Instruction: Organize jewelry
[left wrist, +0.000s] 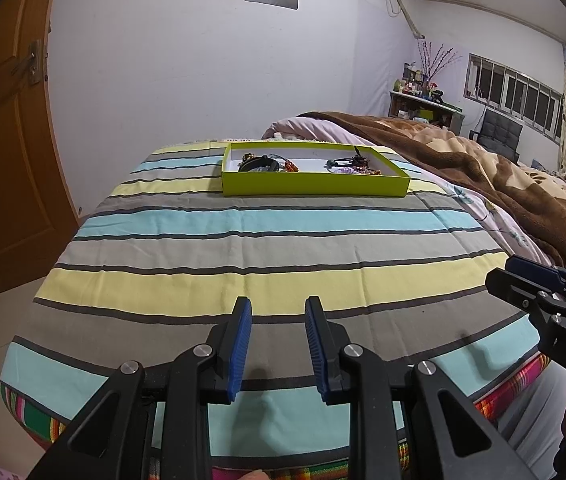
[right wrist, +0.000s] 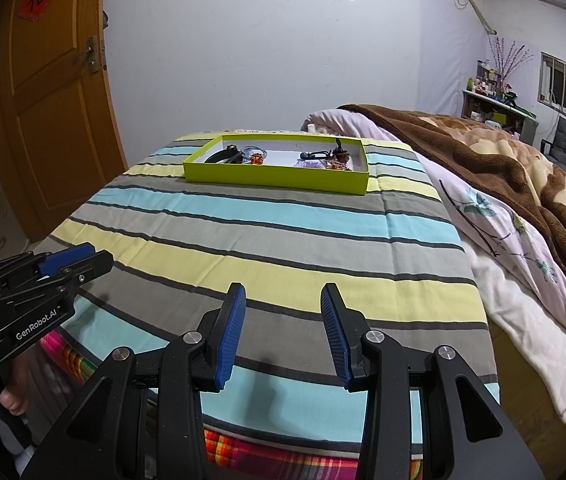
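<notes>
A shallow lime-green box [left wrist: 315, 190] sits at the far end of a bed covered by a striped blanket [left wrist: 267, 248], holding the jewelry [right wrist: 243, 157] in two loose clusters, left and right. Both grippers hover at the near edge, well short of the box: left gripper [left wrist: 278, 348] and right gripper [right wrist: 283, 336] have fingers apart and empty, seemingly ready to reach.

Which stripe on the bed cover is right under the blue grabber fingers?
The grey stripe, just below the wide yellow stripe. The left gripper hangs open over it; the blue stripes lie elsewhere.
</notes>
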### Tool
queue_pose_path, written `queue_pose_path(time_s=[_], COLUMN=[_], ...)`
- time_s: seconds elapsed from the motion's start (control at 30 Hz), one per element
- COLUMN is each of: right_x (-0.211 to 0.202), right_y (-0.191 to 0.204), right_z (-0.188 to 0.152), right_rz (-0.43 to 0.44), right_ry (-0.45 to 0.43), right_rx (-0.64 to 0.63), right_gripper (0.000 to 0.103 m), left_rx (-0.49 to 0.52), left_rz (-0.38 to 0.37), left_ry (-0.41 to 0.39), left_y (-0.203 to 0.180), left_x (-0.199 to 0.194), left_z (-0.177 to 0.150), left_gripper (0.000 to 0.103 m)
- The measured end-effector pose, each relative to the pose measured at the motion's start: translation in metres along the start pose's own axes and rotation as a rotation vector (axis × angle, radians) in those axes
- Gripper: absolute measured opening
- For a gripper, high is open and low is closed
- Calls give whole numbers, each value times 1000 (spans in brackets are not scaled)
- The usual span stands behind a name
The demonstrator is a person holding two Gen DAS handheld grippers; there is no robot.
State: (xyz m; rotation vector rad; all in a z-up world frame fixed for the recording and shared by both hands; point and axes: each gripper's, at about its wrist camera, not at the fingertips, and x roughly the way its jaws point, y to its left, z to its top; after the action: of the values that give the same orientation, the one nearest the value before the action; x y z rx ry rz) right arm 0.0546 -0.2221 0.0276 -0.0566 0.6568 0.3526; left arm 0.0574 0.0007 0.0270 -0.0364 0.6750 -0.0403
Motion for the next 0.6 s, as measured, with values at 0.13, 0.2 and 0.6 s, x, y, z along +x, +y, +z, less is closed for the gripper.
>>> queue_pose_path(time_s=[0.13,0.2,0.6], right_x=[-1,-1,-1], right_y=[1,0,0], right_z=[1,1,1], right_rz=[0,1,2], right_ry=[0,-2,-3], right_rx=[0,0,-1], right_gripper=[40,40,40], left_rx=[0,-1,4], left_rz=[-1,-2,6], left_ry=[1,1,5], left_y=[0,0,-1], left_x=[0,0,1], left_z=[0,0,-2], left_gripper=[27,27,27])
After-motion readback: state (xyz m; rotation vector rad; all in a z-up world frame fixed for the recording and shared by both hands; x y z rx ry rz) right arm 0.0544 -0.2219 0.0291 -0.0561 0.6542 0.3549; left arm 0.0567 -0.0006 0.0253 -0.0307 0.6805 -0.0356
